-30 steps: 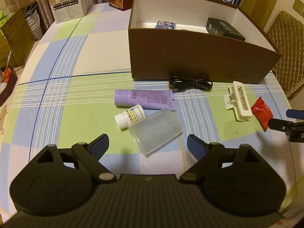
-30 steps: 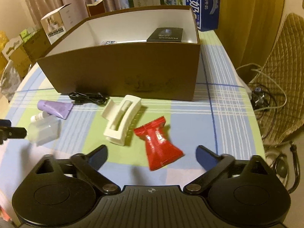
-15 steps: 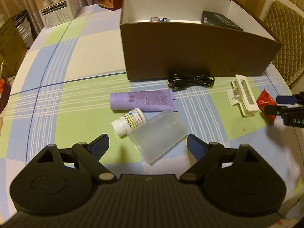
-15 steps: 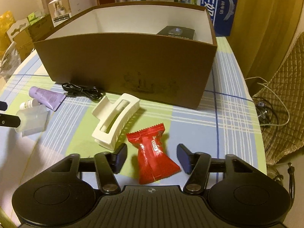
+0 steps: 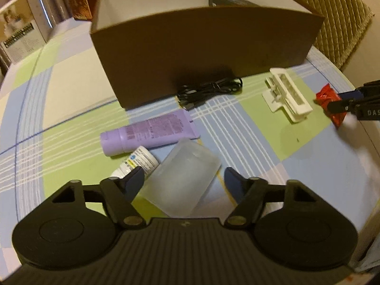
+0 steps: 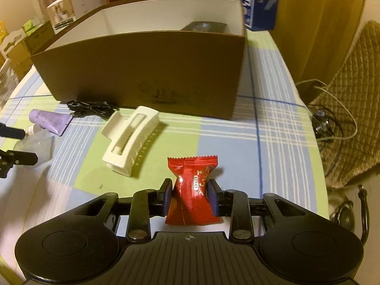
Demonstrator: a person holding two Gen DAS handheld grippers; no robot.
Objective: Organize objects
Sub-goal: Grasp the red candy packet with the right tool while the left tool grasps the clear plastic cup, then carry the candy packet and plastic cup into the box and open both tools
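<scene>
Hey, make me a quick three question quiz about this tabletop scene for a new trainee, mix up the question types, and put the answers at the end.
1. True or false: the right gripper has its jaws shut on the red candy packet.
2. Multiple choice: which item lies between the open jaws of the left gripper? A. white hair clip B. frosted plastic case C. black cable
3. Fill in: the purple tube lies on the tablecloth in front of the brown ____.

Key: 1 true; 2 B; 3 box.
</scene>
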